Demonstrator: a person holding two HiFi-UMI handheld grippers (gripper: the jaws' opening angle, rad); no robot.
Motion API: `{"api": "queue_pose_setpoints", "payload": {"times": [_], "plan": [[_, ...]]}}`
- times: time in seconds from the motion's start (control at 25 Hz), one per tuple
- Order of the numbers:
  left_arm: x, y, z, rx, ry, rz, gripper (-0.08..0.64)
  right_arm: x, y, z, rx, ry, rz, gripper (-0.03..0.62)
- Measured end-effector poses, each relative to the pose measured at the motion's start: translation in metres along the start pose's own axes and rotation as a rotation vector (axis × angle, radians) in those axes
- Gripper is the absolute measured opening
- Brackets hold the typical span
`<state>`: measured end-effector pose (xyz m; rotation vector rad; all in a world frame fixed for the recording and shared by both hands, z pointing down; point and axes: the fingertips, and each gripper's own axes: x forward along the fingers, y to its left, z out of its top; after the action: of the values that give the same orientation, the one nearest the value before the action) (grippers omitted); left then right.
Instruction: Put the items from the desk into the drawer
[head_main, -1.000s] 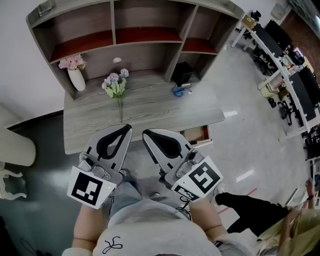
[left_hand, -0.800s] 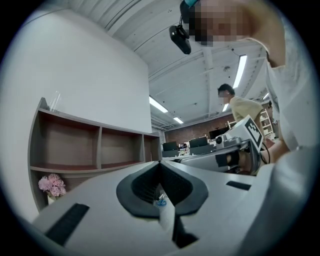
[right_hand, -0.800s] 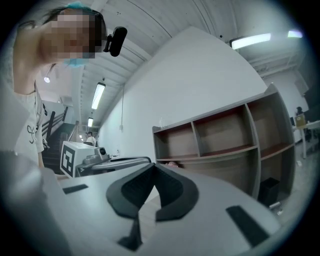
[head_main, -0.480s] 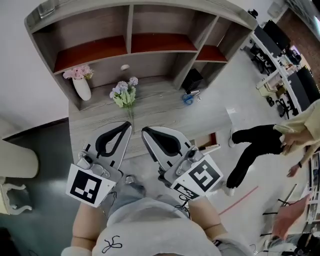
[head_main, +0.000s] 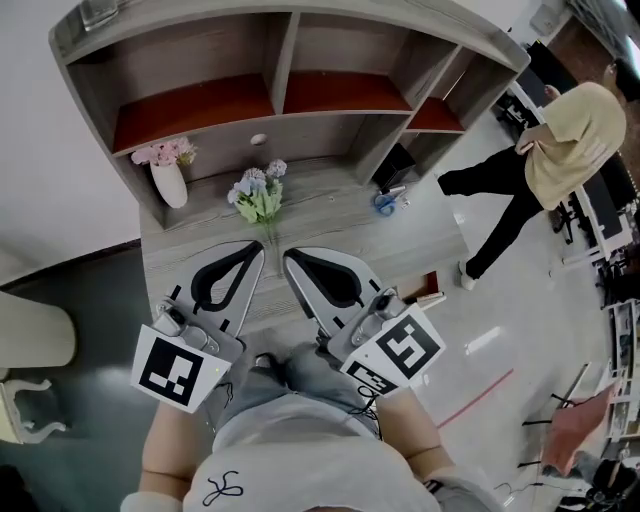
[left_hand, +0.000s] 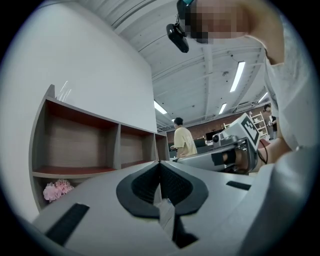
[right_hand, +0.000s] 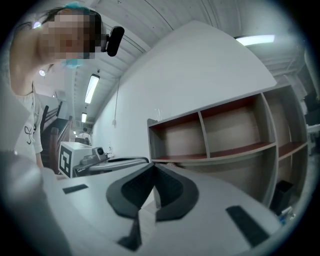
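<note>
scissors (head_main: 384, 203) well beyond closed fingers (head_main: 303, 288)

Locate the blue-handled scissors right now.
In the head view the scissors lie on the desk near its right end, just in front of the black box and well right of the flower bunch.

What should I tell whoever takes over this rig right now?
Left tool: shut, empty, over the desk's front edge.
Right tool: shut, empty, beside it.
On the desk: flower bunch, blue scissors, vase of pink flowers, black box.
Drawer: appears partly open, below the desk's right front.
Done: no item moved, as far as shows.
Left: pick up each item and put it in the drawer.
</note>
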<state>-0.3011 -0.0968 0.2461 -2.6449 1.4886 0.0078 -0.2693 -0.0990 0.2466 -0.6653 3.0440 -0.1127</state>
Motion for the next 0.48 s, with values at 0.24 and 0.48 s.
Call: {"api": "queue_pose_setpoints", "payload": {"times": [0.24,0.48], "plan": [[0.004,0.018,-0.014,-0.008,0.024,0.02,0.01,0.025,-0.022,-0.022,0.04,0.051,0.002,0.008],[0.014,0.041,-0.028,0.002,0.053,0.055,0.011,0.058,-0.046,-0.047,0.052,0.116,0.037,0.008]]}}
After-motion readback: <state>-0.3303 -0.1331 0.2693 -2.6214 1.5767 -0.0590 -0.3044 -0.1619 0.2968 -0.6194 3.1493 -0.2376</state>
